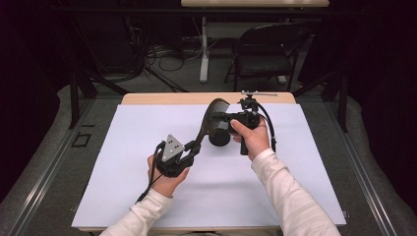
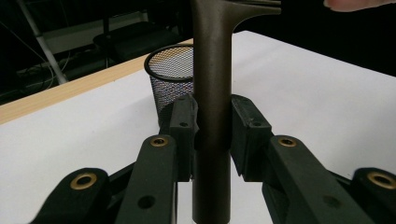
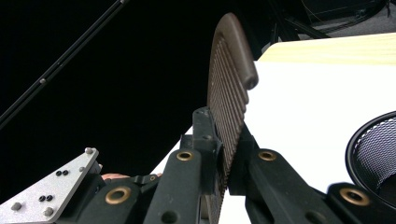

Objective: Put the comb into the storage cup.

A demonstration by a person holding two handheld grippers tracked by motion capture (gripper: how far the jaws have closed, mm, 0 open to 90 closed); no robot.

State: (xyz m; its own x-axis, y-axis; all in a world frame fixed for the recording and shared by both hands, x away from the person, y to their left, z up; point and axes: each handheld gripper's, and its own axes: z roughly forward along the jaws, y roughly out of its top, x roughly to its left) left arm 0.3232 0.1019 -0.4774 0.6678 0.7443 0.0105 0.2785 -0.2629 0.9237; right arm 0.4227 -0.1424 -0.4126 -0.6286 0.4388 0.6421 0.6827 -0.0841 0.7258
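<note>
White-covered tabletop, wood edge, dark room; chair behind. Left tool clamps comb handle, right tool clamps its teeth, above mesh cup.

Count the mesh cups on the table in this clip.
1. A single black mesh cup stands on the white table, under the comb that the left gripper and right gripper hold; none hidden that I can tell.

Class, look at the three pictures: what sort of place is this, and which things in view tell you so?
Probably a lab or recording studio, not a home. A white table stands amid dark curtains, cables trail over the grey floor behind it, and a folding chair waits beside a second desk.
</note>
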